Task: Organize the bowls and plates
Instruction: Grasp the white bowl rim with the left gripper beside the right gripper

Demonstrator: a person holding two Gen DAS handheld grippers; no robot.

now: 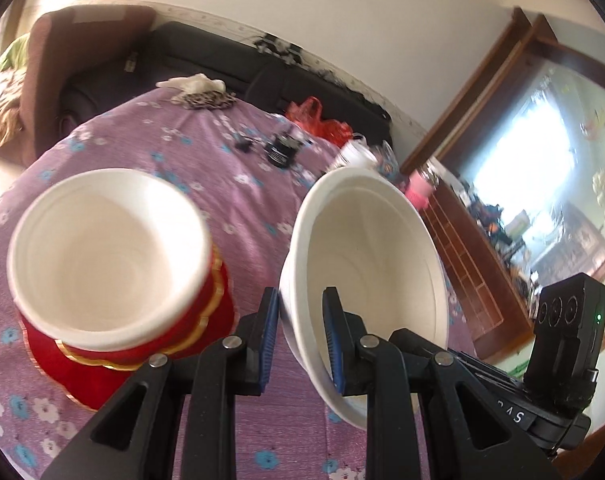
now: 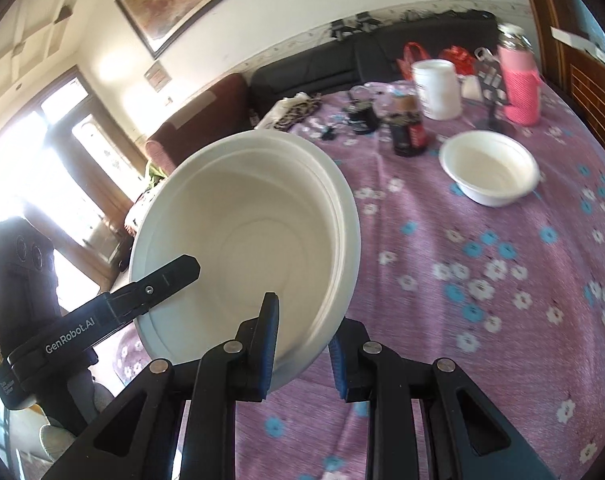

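Left wrist view: the left tool (image 1: 300, 340) is clamped on the near rim of a white bowl (image 1: 366, 264), one blue pad inside, the other outside the wall. The bowl hangs tilted above the purple flowered desk (image 1: 238, 200). To its left, another white bowl (image 1: 110, 252) sits on a red, gold-trimmed stand (image 1: 102, 364). Far off lie a red bag (image 1: 318, 118) and a dark jar (image 1: 280, 150).

Right wrist view: the right tool (image 2: 302, 340) grips the rim of a tilted white bowl (image 2: 254, 236) the same way; the other tool's finger pokes over its left edge. A small white bowl (image 2: 488, 172) rests on the desk, well apart, near a white tub (image 2: 438, 88), a pink-sleeved bottle (image 2: 520, 88) and a dark bottle (image 2: 408, 128).
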